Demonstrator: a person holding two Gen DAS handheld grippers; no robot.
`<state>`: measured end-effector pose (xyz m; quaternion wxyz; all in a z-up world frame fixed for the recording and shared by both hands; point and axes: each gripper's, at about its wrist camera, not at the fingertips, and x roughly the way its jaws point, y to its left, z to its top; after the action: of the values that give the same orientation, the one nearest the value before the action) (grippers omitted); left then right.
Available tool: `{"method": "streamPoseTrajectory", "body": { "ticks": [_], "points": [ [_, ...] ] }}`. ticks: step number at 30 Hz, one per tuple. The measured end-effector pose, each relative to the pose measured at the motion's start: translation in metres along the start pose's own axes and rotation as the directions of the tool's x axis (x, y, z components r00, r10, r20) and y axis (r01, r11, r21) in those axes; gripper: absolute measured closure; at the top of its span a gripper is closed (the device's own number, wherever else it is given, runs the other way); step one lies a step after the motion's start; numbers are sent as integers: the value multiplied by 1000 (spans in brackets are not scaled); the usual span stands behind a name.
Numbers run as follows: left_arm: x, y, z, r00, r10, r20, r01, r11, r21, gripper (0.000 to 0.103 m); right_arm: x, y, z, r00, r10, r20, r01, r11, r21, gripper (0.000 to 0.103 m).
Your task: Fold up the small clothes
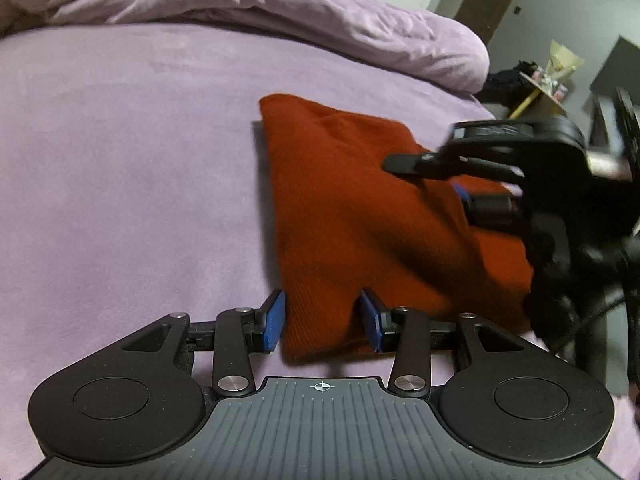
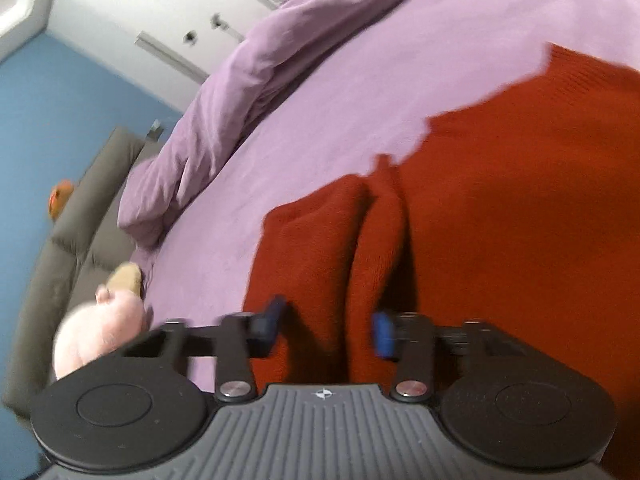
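A rust-red knit garment (image 1: 352, 208) lies folded on the purple bed sheet (image 1: 120, 160). My left gripper (image 1: 324, 320) is open, its blue pads on either side of the garment's near corner. My right gripper (image 1: 460, 176) reaches over the garment's right side in the left wrist view. In the right wrist view the right gripper (image 2: 328, 328) is open, with bunched folds of the garment (image 2: 500, 220) between its blue pads. The view is blurred.
A crumpled purple duvet (image 1: 280, 12) lies along the far side of the bed. A grey padded bench (image 2: 80, 240) with a pink plush toy (image 2: 100, 328) stands beside the bed. A small cluttered table (image 1: 548, 80) stands at the right.
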<state>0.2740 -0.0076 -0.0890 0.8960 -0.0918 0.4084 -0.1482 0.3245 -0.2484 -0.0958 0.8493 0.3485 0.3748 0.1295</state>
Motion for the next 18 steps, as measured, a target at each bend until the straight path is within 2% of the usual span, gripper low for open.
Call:
{"method": "streamPoseTrajectory", "body": {
  "ticks": [1,3,5,7,12,14,16,18],
  "points": [
    [-3,-3,-2,1000,5,3,-5,1000,17,58,3,10,0,999,-32,7,32,998,-58,86],
    [-7,-11,-7,1000,11,8,-12,999,43,56,2,33,-6,993,-109,49,118,969,-219,88],
    [-8,-18,-11,1000,28,9,-29,997,73,56,-2,52,-14,978,-181,100,206,911,-357,90],
    [-7,-22,-14,999,33,1,-33,995,95,57,-14,66,-19,965,-205,165,258,856,-448,90],
    [3,-32,-11,1000,-3,-29,4,999,54,66,-63,71,-21,924,-204,324,348,800,-488,90],
    [10,-34,-9,999,-10,-41,10,1000,13,79,-74,58,-22,906,-236,351,392,779,-489,90],
    [17,-34,-6,999,-20,-50,19,1000,-21,82,-73,35,-21,895,-291,337,427,776,-464,90],
    [19,-36,-5,999,-10,-53,9,1000,-22,82,-65,-2,-17,905,-343,250,420,807,-415,89]
  ]
}}
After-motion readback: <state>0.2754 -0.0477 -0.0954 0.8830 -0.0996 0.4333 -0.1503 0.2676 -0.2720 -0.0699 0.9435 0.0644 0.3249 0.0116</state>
